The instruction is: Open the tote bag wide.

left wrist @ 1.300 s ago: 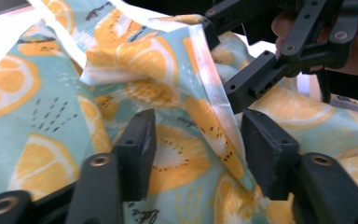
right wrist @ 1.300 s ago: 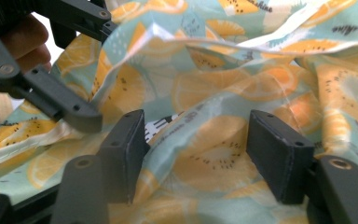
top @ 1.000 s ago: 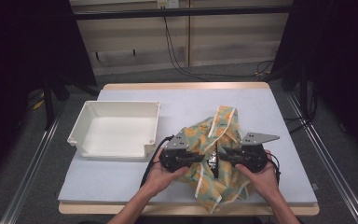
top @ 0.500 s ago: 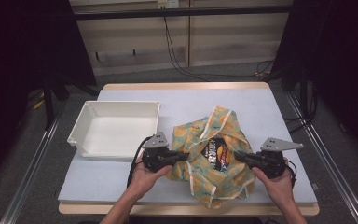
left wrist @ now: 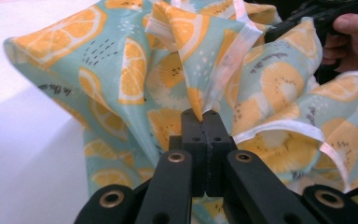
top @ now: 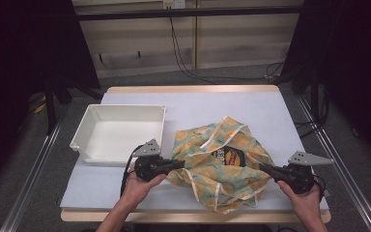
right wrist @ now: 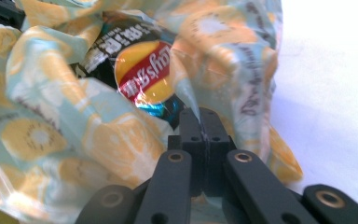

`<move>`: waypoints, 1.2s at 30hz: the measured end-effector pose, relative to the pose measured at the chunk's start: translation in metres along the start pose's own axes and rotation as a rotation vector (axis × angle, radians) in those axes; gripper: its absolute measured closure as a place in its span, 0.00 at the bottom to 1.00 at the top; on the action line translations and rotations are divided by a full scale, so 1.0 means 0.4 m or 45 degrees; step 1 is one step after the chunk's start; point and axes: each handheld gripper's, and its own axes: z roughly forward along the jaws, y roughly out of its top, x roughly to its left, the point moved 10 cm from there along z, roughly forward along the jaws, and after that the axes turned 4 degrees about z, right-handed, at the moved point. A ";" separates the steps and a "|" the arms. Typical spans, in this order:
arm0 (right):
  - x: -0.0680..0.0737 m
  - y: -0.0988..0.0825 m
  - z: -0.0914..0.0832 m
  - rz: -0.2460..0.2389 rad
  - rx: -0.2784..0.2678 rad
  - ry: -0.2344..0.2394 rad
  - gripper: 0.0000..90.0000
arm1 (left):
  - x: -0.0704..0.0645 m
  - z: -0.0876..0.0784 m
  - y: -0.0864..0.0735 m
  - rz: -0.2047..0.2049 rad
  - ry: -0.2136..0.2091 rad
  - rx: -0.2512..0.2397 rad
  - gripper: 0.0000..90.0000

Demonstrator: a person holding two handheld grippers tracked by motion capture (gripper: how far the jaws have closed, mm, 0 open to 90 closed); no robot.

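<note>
- While stretched between two grips, seen from the high view: patterned cloth bag [top: 222, 164] lying at lower centre of frame on the white table [top: 212, 104], long axis running left to right. Left gripper [top: 178, 165] clenched on the bag's left edge, right gripper [top: 263, 167] clenched on its right edge, each about equally near its own side. Dark snack packet [top: 233, 157] showing through the gaping mouth at the bag's middle. White tray [top: 121, 133] sitting empty at centre left, just beyond the left gripper and apart from the bag.
- From the left gripper view: jaws pressed together at bottom centre, pinching a fold of the orange-slice fabric [left wrist: 168, 79] that rises away toward the top of frame. White trim tape [left wrist: 228, 70] running diagonally above the jaws. A hand [left wrist: 349, 37] on the other gripper visible at upper right, beyond the cloth.
- From the right gripper view: jaws closed on a thin point of fabric at bottom centre. Snack packet [right wrist: 140, 70] up and left of the jaws, inside the opening; probably loose in there, though the blurred cloth hides its lower end.
- Likely next: packet reachable between both grips, tray lying leftward, nearer the left hand.
</note>
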 end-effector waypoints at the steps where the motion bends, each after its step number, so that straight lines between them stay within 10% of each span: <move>1: -0.004 -0.004 -0.003 0.000 0.007 -0.012 1.00 | 0.004 -0.004 -0.004 -0.001 0.019 0.002 1.00; 11: -0.043 -0.049 -0.016 -0.037 0.081 -0.119 1.00 | 0.023 -0.029 -0.016 -0.015 0.074 0.016 1.00; 36: 0.023 0.013 -0.035 -0.018 -0.046 0.016 0.61 | -0.052 -0.086 0.046 0.046 0.053 -0.080 0.59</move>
